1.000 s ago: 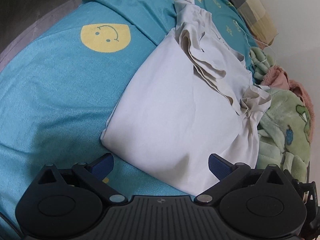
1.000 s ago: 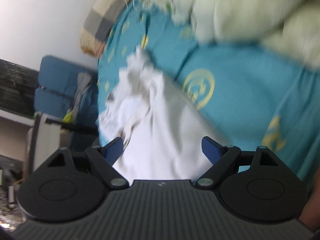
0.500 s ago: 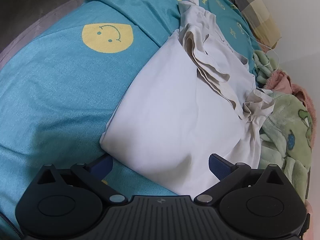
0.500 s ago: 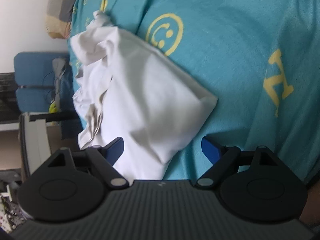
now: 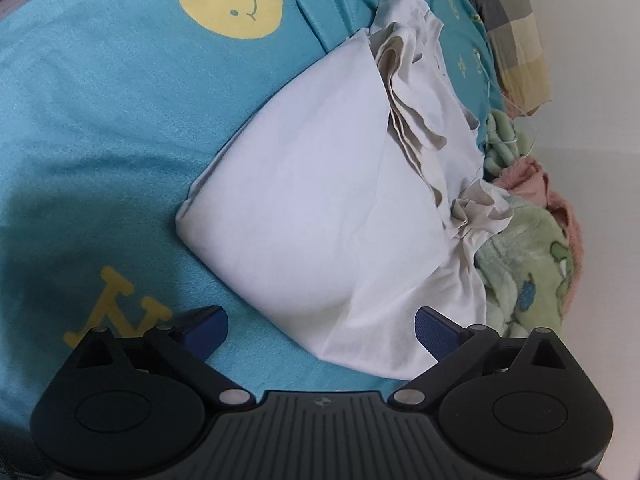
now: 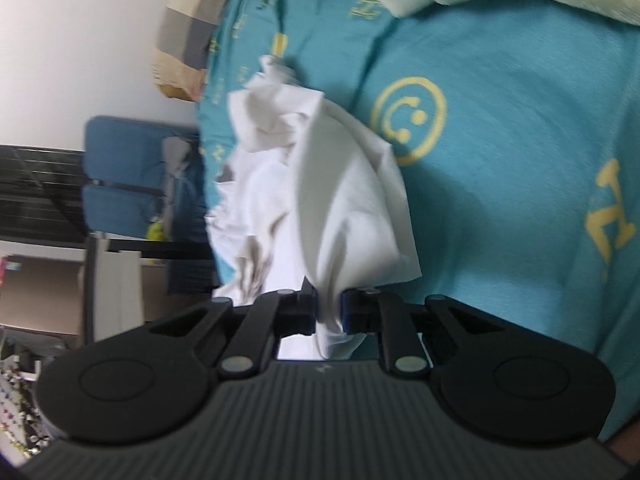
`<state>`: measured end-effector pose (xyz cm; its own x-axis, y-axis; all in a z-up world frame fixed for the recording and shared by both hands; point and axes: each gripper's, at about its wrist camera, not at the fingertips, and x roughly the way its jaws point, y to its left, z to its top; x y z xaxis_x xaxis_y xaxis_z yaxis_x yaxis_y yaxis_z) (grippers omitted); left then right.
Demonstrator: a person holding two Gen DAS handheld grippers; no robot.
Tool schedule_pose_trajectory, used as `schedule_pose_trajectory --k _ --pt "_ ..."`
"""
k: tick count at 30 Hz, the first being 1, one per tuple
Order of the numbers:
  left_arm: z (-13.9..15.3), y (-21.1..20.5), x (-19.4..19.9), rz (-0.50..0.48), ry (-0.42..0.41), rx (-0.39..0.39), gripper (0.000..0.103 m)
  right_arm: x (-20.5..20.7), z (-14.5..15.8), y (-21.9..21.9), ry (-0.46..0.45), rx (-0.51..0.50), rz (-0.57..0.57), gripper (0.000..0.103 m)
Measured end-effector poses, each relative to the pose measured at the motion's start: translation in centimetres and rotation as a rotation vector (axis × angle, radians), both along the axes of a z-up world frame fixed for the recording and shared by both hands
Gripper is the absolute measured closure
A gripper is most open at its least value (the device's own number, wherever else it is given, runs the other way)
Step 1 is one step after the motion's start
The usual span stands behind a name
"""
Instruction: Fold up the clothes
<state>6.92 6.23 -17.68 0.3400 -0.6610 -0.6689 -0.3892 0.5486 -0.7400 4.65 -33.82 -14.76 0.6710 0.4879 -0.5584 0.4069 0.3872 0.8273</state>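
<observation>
**On the bed, my right jaws are now pinching the white garment**

On the teal bedsheet (image 5: 100, 120), the white garment (image 5: 320, 216) is lying half-folded, its smooth folded face toward me and its crumpled sleeves and hem bunched toward the far side, beside the green plush blanket (image 5: 524, 264). What is changing is on my right: the right gripper (image 6: 329, 312), whose jaws were standing wide half a second ago, has just been closing, and the near corner of the garment is now squeezed between the blue pads (image 6: 352, 312). The cloth is rising from that pinch in a taut ridge, so I am judging the grasp to be secure and the next fold ready to be drawn over.

My left gripper (image 5: 320, 328) is hovering with its jaws spread wide, holding nothing; the garment's near edge is lying between the two fingers without touching either pad. It is angling downward at the bed, as is the right one, which is sitting low over the sheet. A checked pillow (image 5: 508, 28) is resting at the far end, well apart from the work.
</observation>
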Motion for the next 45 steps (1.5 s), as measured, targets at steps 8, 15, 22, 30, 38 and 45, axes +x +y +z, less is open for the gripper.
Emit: schedule_pose_trajectory --k 8,15,22,30,38,45 --pt "-0.9 0.2 0.2 0.106 -0.029 -0.064 0.014 0.5 0.0 -0.3 -0.012 0.024 -0.009 0.089" --pt "-0.5 1.0 0.0 0.195 -0.071 -0.048 0.022 -0.1 -0.4 -1.0 0.003 0.019 -0.031 0.089" --pt "0.1 2.1 -0.3 0.273 -0.142 -0.113 0.024 -0.1 -0.5 -1.3 0.002 0.019 -0.034 0.089" --pt "1.1 2.3 -0.7 0.297 -0.262 -0.216 0.023 -0.4 -0.6 -1.5 0.025 0.015 -0.047 0.089" --pt "-0.3 2.4 -0.6 0.297 -0.167 -0.160 0.023 -0.7 -1.2 -1.6 0.074 0.004 -0.054 0.089" --pt "-1.4 2.3 -0.4 0.273 -0.096 -0.078 0.023 -0.9 -1.4 -1.7 0.102 -0.011 -0.062 0.089"
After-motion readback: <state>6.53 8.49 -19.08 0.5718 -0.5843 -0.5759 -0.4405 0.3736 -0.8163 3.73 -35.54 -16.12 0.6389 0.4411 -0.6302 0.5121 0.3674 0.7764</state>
